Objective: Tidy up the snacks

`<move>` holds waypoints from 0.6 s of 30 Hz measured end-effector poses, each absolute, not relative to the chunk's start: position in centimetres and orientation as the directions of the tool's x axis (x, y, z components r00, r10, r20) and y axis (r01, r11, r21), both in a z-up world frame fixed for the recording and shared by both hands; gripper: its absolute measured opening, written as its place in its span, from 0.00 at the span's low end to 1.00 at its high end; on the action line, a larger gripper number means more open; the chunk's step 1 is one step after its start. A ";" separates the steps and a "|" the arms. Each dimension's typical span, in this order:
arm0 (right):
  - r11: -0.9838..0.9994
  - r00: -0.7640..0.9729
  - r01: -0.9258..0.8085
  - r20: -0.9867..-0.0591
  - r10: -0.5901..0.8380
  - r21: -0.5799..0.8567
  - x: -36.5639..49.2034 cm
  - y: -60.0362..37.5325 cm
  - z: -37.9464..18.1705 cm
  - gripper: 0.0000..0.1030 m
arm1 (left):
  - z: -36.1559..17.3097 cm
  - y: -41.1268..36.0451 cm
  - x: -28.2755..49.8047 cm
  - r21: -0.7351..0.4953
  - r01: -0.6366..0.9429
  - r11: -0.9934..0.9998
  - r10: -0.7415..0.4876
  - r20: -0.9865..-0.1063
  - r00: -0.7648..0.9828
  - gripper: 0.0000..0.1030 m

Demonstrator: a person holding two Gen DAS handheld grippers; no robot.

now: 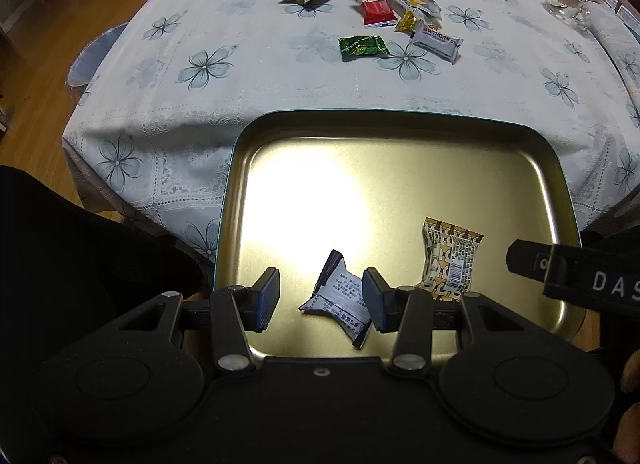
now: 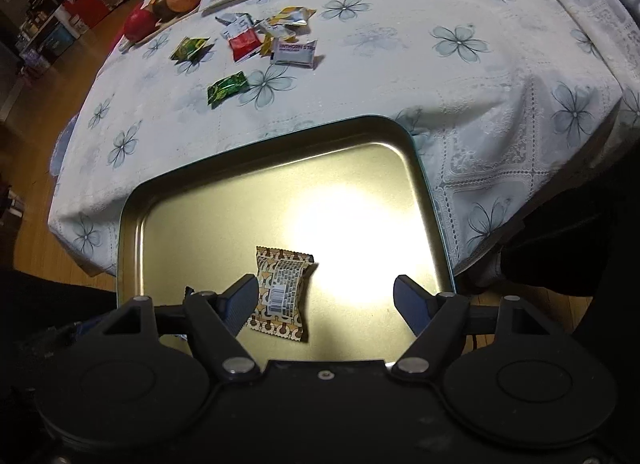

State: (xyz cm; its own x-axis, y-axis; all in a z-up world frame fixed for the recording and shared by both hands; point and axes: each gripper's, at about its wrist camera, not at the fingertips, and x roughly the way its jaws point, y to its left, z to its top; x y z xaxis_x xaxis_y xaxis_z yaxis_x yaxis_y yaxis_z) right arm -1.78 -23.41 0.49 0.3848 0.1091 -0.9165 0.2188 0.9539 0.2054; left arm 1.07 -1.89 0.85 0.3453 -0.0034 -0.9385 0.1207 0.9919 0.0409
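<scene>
Lying in the tray (image 1: 400, 136), grey packet (image 1: 340, 304) seemingly untouched between left hand-held gripper (image 1: 320, 300).

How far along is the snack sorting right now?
Done: two snacks lie in the tin, a grey packet and a patterned packet. In hand: nothing; left gripper and right gripper are open over the tin. Left: the green packets and the pile on the tablecloth.

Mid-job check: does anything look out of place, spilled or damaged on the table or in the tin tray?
Nothing looks spilled or damaged. The gold tin tray holds two packets lying flat: a grey-white one and a brown patterned one. The rest remain loose on the floral tablecloth, including a green packet and a red one, not yet sorted.
</scene>
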 end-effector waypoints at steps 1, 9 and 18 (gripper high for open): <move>0.962 0.383 0.201 -0.918 0.099 0.187 -1.6 -23.1 0.5 0.76 | 0.9 -2.0 1.3 0.046 0.121 0.992 0.001 -0.939 0.345 0.51; 0.969 0.383 0.135 -0.913 0.143 0.209 0.1 -22.9 0.5 0.76 | 1.6 -2.0 3.7 0.036 0.141 0.989 -0.015 -0.939 0.345 0.51; 0.981 0.419 0.110 -0.903 0.100 0.160 4.2 -23.3 1.8 0.75 | 2.9 -1.7 8.6 0.014 0.108 0.994 -0.027 -0.932 0.361 0.51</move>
